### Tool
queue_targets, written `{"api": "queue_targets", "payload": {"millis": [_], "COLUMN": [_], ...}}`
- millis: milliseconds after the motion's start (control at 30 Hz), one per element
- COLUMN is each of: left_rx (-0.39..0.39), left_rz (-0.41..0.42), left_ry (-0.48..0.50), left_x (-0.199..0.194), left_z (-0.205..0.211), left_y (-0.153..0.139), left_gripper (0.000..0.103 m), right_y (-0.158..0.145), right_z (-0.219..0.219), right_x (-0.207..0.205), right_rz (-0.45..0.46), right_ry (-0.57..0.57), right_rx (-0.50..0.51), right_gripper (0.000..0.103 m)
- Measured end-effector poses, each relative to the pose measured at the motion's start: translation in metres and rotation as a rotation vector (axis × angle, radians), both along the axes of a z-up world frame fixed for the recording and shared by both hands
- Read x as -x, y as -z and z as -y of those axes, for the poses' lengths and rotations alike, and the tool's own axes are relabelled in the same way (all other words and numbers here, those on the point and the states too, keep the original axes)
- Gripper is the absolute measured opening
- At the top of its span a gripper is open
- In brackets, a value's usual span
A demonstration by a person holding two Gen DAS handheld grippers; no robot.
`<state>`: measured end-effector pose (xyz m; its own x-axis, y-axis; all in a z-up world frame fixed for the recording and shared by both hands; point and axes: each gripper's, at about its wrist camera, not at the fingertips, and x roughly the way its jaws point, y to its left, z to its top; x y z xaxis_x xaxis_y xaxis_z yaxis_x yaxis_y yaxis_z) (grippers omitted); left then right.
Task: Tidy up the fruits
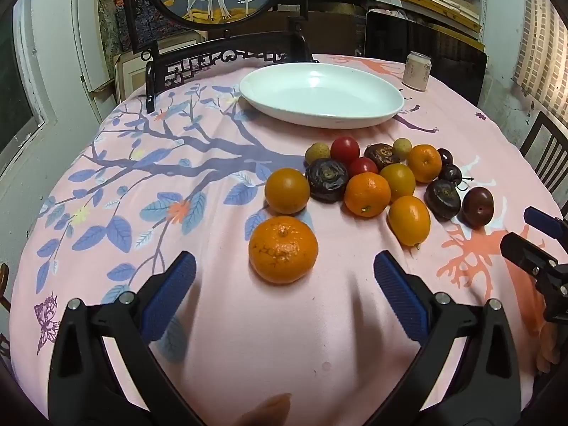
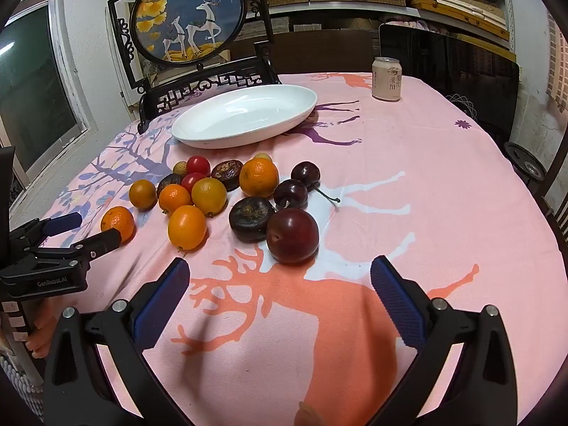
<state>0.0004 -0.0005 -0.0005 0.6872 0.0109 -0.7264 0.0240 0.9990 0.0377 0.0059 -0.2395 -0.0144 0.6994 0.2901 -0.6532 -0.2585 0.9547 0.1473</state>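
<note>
The left tongs [image 1: 284,277] are spread wide, low over the desk [image 1: 220,337]. A mandarin [image 1: 283,249] sits just in front of them, between the blue pads but not touching. The right tongs [image 2: 278,277] are spread wide too, holding nothing. A dark plum [image 2: 292,235] lies just ahead of them. The other fruits [image 1: 369,177] sit in a bunch on the pink cloth: oranges, red ones, dark wrinkly ones, maybe cherries. The white dish [image 1: 355,117] waits behind the bunch with no fruit in it. A can [image 2: 386,78] stands far back
</note>
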Motion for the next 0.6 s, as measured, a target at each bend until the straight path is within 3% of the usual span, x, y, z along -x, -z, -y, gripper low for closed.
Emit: {"api": "queue_targets", "payload": {"millis": [600], "left_rx": [0.012], "left_rz": [-0.019], "left_ry": [0.000], "left_x": [-0.0024], "left_z": [0.0001], "left_y": [0.0053], "left_gripper": [0.101], "right_y": [0.0012], "right_z": [-0.0004], "right_x": [-0.0007], "right_rz": [-0.004], "right_ry": [0.000], "right_rx": [-0.001], "right_gripper": [0.102]}}
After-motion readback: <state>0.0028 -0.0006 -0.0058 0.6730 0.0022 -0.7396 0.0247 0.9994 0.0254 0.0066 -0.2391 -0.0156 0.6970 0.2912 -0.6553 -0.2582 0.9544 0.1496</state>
